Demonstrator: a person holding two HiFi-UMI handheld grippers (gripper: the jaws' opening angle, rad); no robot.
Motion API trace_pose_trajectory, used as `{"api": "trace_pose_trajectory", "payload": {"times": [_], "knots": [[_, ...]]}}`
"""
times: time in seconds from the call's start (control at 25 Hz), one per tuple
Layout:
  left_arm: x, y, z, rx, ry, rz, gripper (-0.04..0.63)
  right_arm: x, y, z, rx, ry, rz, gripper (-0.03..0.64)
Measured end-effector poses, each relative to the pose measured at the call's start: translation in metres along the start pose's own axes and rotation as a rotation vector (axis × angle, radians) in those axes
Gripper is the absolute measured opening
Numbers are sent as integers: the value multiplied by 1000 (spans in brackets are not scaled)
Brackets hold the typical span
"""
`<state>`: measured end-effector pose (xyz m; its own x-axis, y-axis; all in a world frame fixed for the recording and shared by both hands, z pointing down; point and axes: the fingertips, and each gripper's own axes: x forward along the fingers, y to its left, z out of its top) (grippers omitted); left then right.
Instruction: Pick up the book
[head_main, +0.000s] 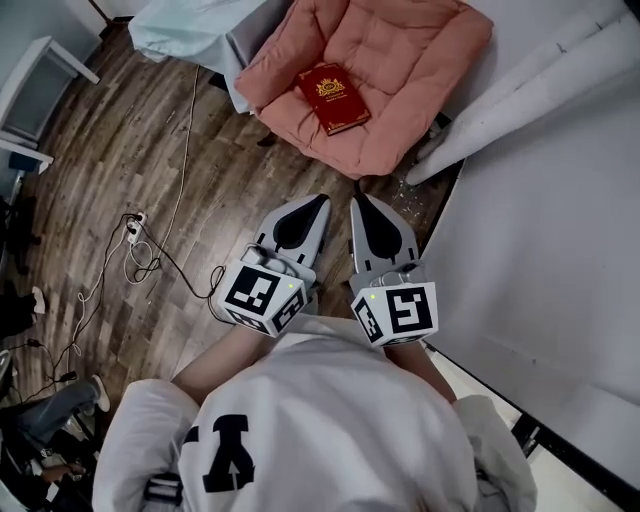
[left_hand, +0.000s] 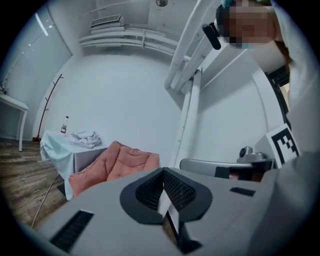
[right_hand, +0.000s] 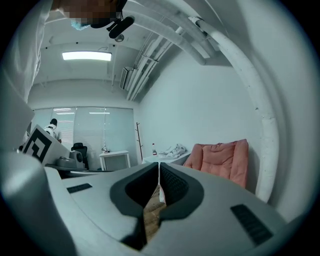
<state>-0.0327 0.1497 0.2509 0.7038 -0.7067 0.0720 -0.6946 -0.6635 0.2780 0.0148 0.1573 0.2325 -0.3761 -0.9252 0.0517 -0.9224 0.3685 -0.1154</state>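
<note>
Head view, from the left: a tangle of cables (head_main: 140, 245) lies on the wooden floor (head_main: 110, 140), well apart from the 2 grippers. The left gripper (head_main: 316, 204) points level toward the chair, its jaws pressed together with nothing between them; the left gripper view shows the pads meeting. Just beside it, the right gripper (head_main: 361, 203) matches it: jaws closed and empty, as the right gripper view shows. Beyond both tips sits a pink cushioned chair (head_main: 410, 60). The book (head_main: 333, 97) lies flat on its seat, well apart from either gripper. A white wall (head_main: 540, 220) fills the right.

The likely trouble starts with the closed jaws. If they arrive that way they will probably only shove the book across the cushion. The padding looks soft, so a jaw pressing down may sink the book and leave no exposed edge to slide under. Pinching just 1 cover could let the pages fall open and the book slip free.

The book is closed and cover up. It is a dark red rectangle with a gold emblem in the middle, and it lies skewed to the chair's edges. It looks stiff and fairly thin.
</note>
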Motion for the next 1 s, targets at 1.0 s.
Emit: {"api": "trace_pose_trajectory", "payload": {"times": [1.0], "knots": [[42,76,17,-41,2,-25,5,84,-6,1,-13,13,-18,31]]}}
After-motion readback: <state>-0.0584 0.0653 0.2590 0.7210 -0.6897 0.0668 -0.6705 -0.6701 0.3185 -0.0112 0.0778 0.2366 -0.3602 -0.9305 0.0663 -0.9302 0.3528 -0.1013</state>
